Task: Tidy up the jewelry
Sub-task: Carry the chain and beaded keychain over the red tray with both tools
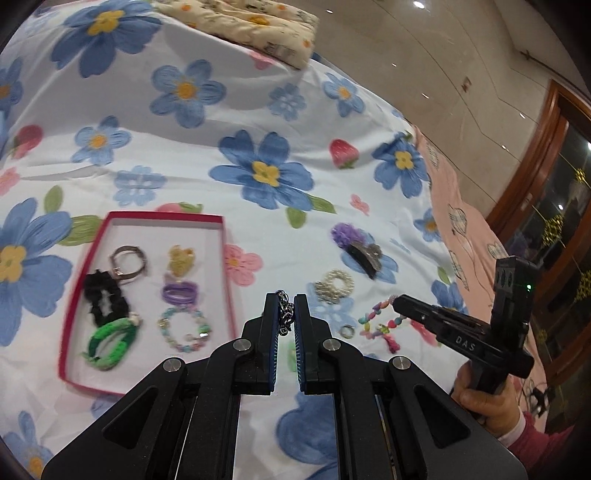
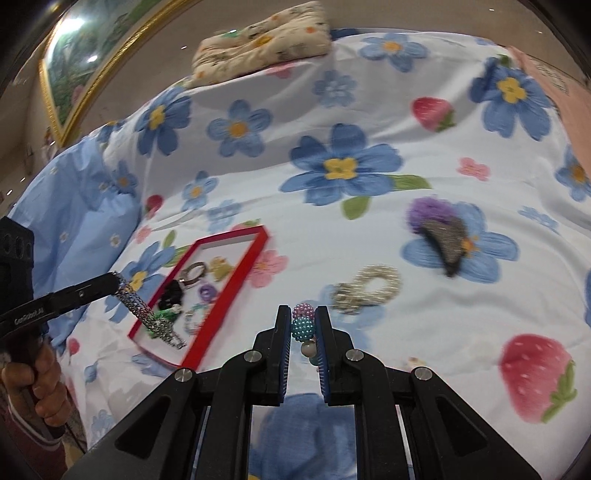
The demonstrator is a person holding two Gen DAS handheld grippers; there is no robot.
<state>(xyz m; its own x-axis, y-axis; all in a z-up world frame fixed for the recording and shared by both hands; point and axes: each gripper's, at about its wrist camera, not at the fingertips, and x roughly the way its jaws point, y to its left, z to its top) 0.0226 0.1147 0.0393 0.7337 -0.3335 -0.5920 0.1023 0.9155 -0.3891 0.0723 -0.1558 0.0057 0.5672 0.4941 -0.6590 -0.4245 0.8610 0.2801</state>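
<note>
In the left wrist view my left gripper (image 1: pixel 285 302) is shut on a silver chain (image 1: pixel 285 317) held above the flowered bedspread, just right of the red box (image 1: pixel 166 215). The right wrist view shows that left gripper (image 2: pixel 112 279) with the chain (image 2: pixel 147 314) dangling over the near end of the box (image 2: pixel 236 284). My right gripper (image 2: pixel 299 314) is shut on a string of purple and teal bead balls (image 2: pixel 303 325). From the left wrist view, the right gripper (image 1: pixel 397 301) holds this colourful bracelet (image 1: pixel 373 313) with its loop hanging down to the cloth.
The box holds a metal bangle (image 1: pixel 129 260), black scrunchie (image 1: pixel 105 297), green band (image 1: pixel 110 343), purple coil (image 1: pixel 179 291) and pastel bracelet (image 1: pixel 184 328). A pearl bracelet (image 2: pixel 369 286), a purple hair clip (image 2: pixel 439 236) and a small ring (image 1: pixel 347 331) lie on the bedspread. A pillow (image 2: pixel 258 35) sits far back.
</note>
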